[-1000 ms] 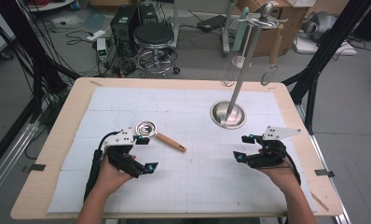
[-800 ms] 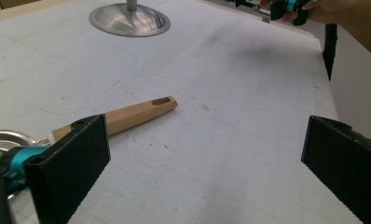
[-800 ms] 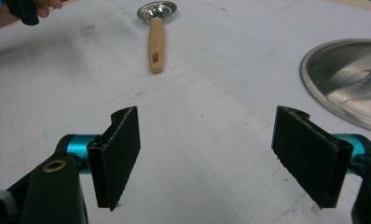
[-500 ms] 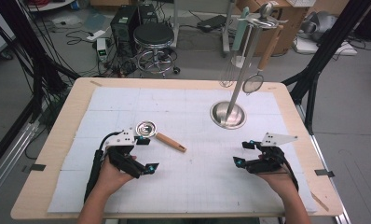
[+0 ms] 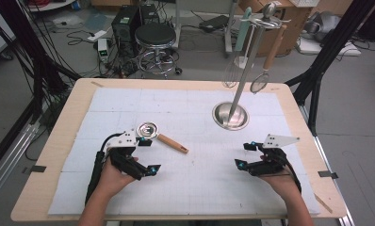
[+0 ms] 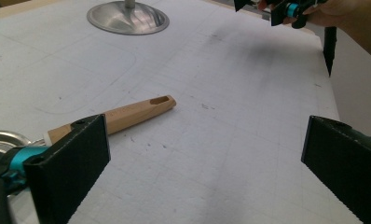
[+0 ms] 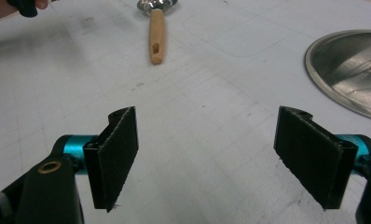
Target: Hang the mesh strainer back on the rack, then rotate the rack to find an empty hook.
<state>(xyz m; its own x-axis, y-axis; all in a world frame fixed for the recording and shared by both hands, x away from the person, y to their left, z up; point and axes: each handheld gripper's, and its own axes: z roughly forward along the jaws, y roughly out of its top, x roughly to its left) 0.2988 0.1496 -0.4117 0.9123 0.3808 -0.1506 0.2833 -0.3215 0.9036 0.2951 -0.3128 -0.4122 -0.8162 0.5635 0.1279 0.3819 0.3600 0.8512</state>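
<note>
Right now my left tool (image 5: 148, 154) hangs released just beside the small steel strainer with a wooden handle (image 5: 159, 135); my right tool (image 5: 246, 154), also released, sits well apart.

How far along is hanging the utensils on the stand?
Done: a whisk and a strainer hang from the stand. In hand: nothing; the left gripper and right gripper are open on the mat. Left: the wooden-handled ladle lies flat beside the left gripper, not yet picked up.
</note>
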